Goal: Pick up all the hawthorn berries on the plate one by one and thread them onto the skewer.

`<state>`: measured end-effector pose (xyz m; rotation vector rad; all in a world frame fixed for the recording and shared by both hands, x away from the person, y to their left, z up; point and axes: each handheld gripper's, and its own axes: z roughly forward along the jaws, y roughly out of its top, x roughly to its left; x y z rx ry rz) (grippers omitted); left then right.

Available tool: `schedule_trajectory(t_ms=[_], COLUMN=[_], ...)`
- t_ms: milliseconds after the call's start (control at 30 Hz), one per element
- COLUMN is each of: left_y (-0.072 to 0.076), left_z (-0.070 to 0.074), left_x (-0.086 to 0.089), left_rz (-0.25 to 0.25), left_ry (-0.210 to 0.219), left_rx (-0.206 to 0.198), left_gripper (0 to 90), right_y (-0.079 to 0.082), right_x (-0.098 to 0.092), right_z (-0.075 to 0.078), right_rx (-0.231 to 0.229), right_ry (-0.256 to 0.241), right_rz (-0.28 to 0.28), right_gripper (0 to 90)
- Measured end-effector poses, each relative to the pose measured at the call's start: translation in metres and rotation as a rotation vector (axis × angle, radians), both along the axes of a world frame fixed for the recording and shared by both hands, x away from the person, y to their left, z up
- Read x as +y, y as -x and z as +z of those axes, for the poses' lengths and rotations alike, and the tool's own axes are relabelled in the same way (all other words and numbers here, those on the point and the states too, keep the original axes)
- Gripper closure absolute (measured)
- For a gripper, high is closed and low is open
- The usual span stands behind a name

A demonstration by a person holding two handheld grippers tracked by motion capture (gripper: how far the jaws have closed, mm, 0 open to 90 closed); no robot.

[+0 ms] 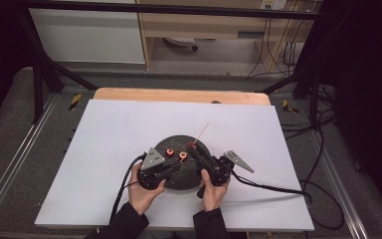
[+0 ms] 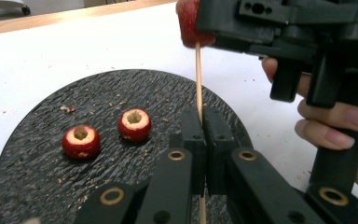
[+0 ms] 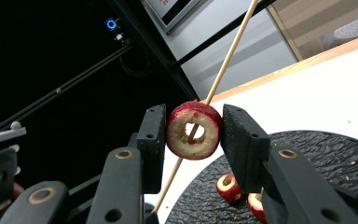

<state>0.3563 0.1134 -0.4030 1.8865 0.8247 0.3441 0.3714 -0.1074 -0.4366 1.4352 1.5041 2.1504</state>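
Observation:
A cored red fruit slice (image 3: pixel 182 140) is pinched between the jaws of my right gripper (image 3: pixel 194 125), and a thin wooden skewer (image 3: pixel 228 51) passes through its hole. My left gripper (image 2: pixel 204 116) is shut on the lower part of the skewer (image 2: pixel 198 79), which stands upright above the black round plate (image 2: pixel 32 177). The skewered slice (image 2: pixel 186 23) sits at the skewer's top. Two more cored red slices (image 2: pixel 80 141) (image 2: pixel 134 124) lie on the plate. From above, both grippers (image 1: pixel 178 167) (image 1: pixel 195 148) meet over the plate (image 1: pixel 176 142).
The plate rests on a white sheet (image 1: pixel 129 129) over a wooden table (image 1: pixel 179 94). Small crumbs dot the plate. Cables (image 1: pixel 273 188) trail from both grippers across the sheet. A dark frame rail (image 1: pixel 179 9) runs along the back.

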Motion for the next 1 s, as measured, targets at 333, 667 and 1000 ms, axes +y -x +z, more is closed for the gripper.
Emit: schedule_trajectory(t_ms=[333,667,1000], left_y=[-0.005,-0.005,0.001], left_z=[0.001,0.000,-0.004], left_x=[-0.007,-0.008,0.008], left_rz=[-0.010,-0.018,-0.025], left_ry=[-0.007,-0.012,-0.025], left_rx=[-0.003,-0.005,-0.007], left_gripper=[88.0,88.1,88.0], right_y=[0.007,0.011,0.012], right_x=[0.002,0.002,-0.002], right_z=[-0.005,-0.007,-0.003], right_rx=[0.013,0.025,0.023], right_ry=[0.024,0.042,0.125], right_rz=[0.027,0.041,0.036], right_gripper=[61.5,61.1,38.8])
